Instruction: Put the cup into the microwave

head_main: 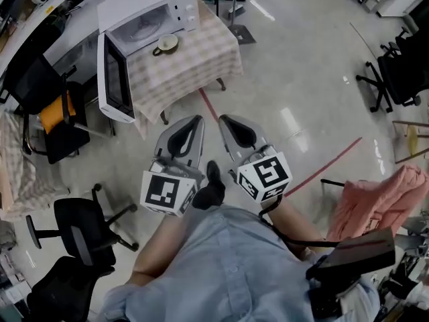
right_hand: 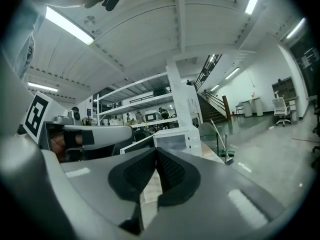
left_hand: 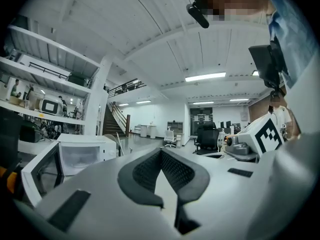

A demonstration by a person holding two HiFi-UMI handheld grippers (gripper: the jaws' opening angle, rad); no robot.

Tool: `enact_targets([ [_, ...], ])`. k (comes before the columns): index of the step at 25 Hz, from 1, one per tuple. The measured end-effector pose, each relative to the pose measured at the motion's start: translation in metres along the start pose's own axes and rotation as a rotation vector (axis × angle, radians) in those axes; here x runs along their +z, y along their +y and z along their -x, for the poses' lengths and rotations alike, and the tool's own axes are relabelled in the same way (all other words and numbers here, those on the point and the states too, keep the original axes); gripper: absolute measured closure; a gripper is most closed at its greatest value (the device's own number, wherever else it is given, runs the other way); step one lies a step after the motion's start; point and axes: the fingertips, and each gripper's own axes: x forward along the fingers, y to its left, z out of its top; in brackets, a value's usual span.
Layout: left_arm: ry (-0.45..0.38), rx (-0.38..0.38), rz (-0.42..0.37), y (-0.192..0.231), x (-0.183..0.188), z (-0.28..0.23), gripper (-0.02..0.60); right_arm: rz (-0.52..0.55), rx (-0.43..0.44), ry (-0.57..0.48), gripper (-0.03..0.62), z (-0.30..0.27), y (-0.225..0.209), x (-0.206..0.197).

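- The jaws of the left gripper (left_hand: pixel 161 152) are pressed together; nothing is held.
- The jaws of the right gripper (right_hand: pixel 156 151) are pressed together too.
- The cup (head_main: pixel 166 43) is seen well ahead of both, just beside the open microwave (head_main: pixel 155 7).

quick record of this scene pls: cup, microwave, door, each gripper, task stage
cup: beige ceramic cup, on the checked tablecloth, just outside the microwave
microwave: white microwave oven, on the same table
door: door swung wide open
left hand-held gripper: jaws together, empty
right hand-held gripper: jaws together, empty
task stage: cup not yet picked up; both grippers short of the table
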Motion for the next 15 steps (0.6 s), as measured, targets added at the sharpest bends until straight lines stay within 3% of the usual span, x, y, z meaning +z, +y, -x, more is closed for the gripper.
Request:
enact_targets([
  [7,-0.010,0.043,0.040,0.077,0.001,-0.039,0.577,0.029,0.056,0.045,0.590,-0.088,-0.017,0.012],
  [15,-0.065,0.063,0.049,0.118,0.025,-0.065,0.577,0.077,0.076,0.049,0.590,-0.137,-0.029,0.036],
])
